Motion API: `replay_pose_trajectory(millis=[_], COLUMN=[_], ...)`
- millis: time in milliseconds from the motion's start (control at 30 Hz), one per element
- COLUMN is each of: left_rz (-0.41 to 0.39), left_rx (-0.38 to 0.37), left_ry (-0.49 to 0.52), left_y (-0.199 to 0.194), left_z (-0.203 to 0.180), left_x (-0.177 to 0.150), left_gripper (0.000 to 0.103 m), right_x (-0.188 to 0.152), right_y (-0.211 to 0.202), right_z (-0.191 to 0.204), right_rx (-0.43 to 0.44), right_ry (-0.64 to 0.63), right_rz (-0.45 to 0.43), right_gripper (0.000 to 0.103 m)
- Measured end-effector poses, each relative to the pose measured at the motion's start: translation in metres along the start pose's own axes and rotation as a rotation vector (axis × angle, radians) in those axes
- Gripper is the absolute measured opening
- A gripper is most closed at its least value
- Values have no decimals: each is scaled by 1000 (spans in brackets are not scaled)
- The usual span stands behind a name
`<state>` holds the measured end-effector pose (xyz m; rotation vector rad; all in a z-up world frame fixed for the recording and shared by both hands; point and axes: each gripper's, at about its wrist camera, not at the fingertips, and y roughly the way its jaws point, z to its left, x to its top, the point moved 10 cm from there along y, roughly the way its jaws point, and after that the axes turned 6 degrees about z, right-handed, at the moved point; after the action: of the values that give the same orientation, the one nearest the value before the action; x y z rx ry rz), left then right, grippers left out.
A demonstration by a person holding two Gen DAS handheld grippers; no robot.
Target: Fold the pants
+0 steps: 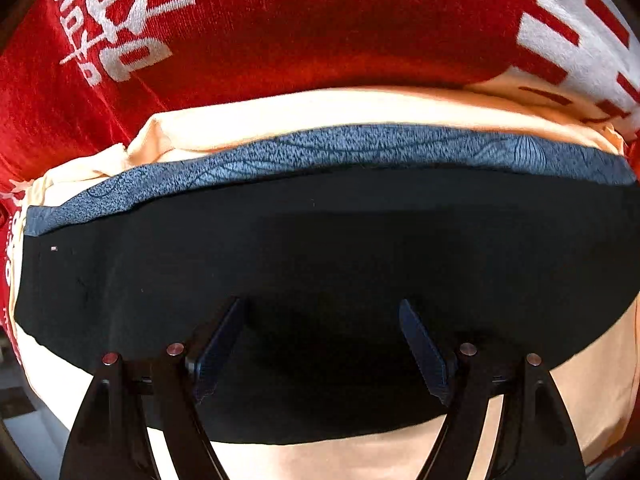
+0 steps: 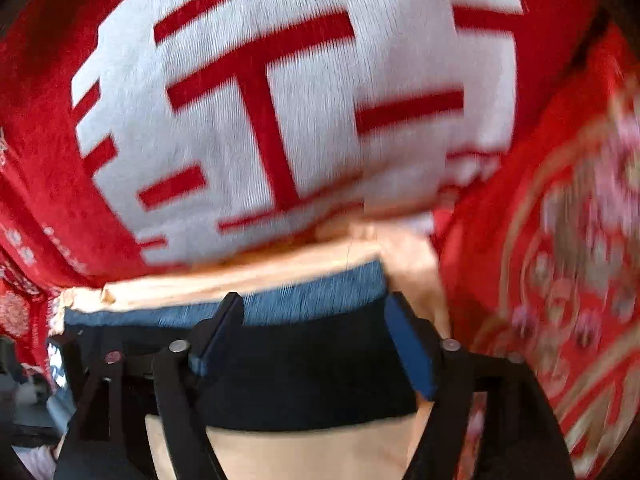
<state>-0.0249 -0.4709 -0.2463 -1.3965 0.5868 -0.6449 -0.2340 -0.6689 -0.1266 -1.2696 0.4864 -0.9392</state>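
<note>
The black pants (image 1: 320, 264), lying folded on a cream cloth (image 1: 360, 108) over a red blanket (image 1: 280, 40), are released. Both grippers, left gripper (image 1: 320, 344) and right gripper (image 2: 316, 332), are held with fingers apart, gripping nothing. Next, smoothing or another fold is likely required.
</note>
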Motion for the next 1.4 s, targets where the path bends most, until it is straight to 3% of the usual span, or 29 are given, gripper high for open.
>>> replay_pose_trajectory(millis=[33,167,200,233,267,367,433,567,700,733,767,833,933,1000,1133,1267,1400], left_rz=[-8,-43,-27,-14,-10,-4,-2,-22,14,20,20,16,14,22,32,35,34], left_rx=[2,7,16,19,23,5,15,45,85,94,98,102,107,107,110,128,130], left_ry=[-2,-4,-9,-11,-20,-56,-64,-81,-109,-112,-114,-114,-99,-98,-115,-112,-138], left_y=[-1,-5,1,7,12,10,5,-5,5,8,12,11,7,7,3,-4,-11], left_z=[-3,-5,-5,-5,-2,9,19,45,71,73,72,85,88,82,92,126,156], left_x=[4,29,33,34,36,35,31,26,19,15,7,-7,-27,-42,-51,-68,-78], left_gripper=[80,80,81,85,91,93,93,93,93,93,93,93,93,93,93,93,93], right_x=[-9,-31,-33,-34,-32,-27,-38,-89,-109,-110,-109,-109,-112,-124,-130,-144,-170], right_y=[6,53,70,83,86,60,43,37,64,69,73,71,54,59,49,36,42], right_z=[-3,-21,-28,-37,-41,-41,-35,-31,-38,-42,-48,-57,-55,-68,-78,-63,-21], right_rx=[-7,-64,-107,-157,-175,-93,7,98,93,97,97,66,19,-83,-33,1,64], right_ry=[5,13,3,-7,0,117,159,253,334,371,412,454,353,272,336,288,254], right_rz=[34,140,166,175,165,81,64,124,158,145,136,125,88,121,130,133,178], right_gripper=[42,39,36,25,23,38,55,56,56,53,35,19,18,21,39,41,48])
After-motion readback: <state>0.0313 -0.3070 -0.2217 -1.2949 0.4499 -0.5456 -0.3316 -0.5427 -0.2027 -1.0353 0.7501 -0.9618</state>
